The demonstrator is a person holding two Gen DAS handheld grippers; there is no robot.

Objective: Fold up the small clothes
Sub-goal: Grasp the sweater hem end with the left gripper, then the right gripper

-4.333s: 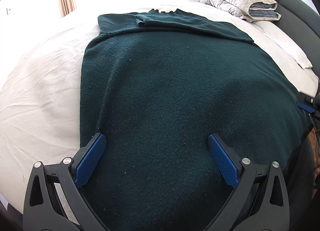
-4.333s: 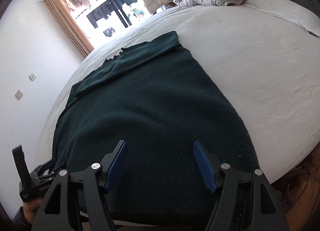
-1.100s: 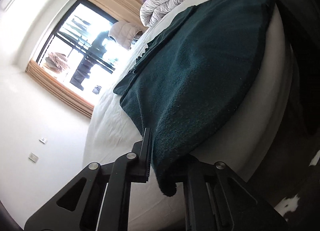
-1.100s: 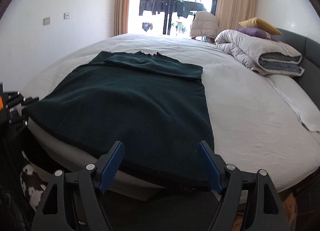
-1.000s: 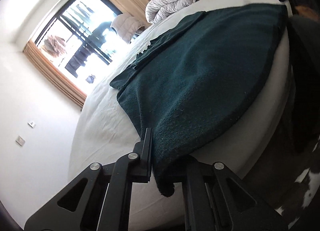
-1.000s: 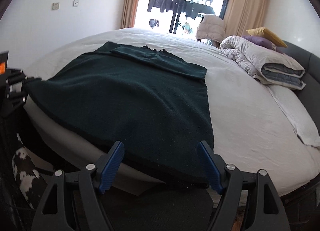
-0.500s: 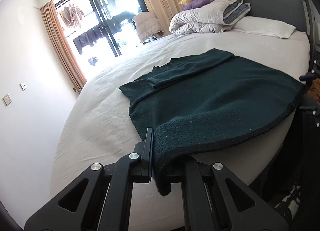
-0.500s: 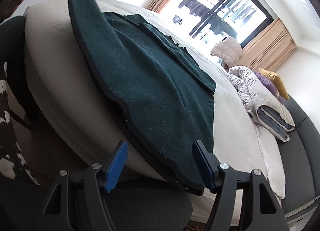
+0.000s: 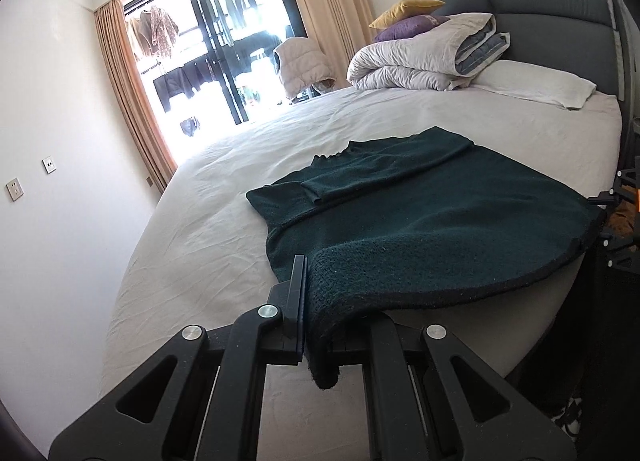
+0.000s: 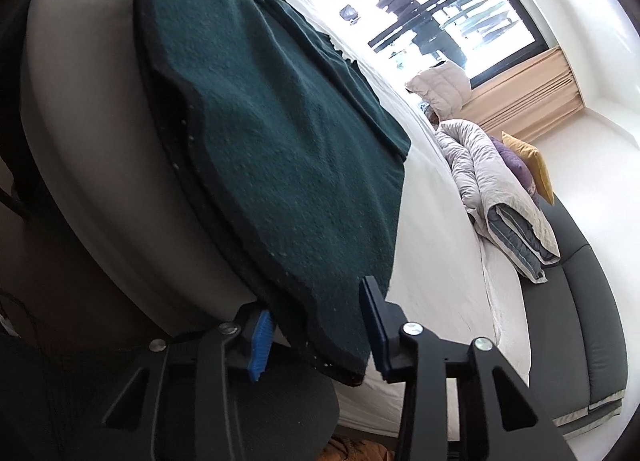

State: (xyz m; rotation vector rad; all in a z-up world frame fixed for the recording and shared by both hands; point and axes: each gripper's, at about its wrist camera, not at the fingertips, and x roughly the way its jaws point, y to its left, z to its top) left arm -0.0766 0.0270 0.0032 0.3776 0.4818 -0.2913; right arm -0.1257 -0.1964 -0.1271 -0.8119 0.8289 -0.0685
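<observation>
A dark green knitted sweater (image 9: 440,213) lies flat on the white bed (image 9: 224,229), its sleeves folded across the far end. My left gripper (image 9: 306,293) is shut on the near left corner of the hem and holds it a little above the mattress. In the right wrist view the same sweater (image 10: 280,141) hangs over the bed's edge. My right gripper (image 10: 316,329) has the other hem corner between its blue pads (image 10: 258,345). Its jaws are closing, and a gap still shows beside the cloth.
A folded grey duvet (image 9: 424,61) with purple and yellow cushions sits at the head of the bed, beside a white pillow (image 9: 536,85) and the dark headboard (image 9: 560,21). A window with curtains (image 9: 132,101) is at the far side. White sheet lies left of the sweater.
My left gripper has risen with the hem corner and rolled upright. My right gripper has sunk to the bed's edge, rolled sideways, and its jaws have narrowed around the other corner.
</observation>
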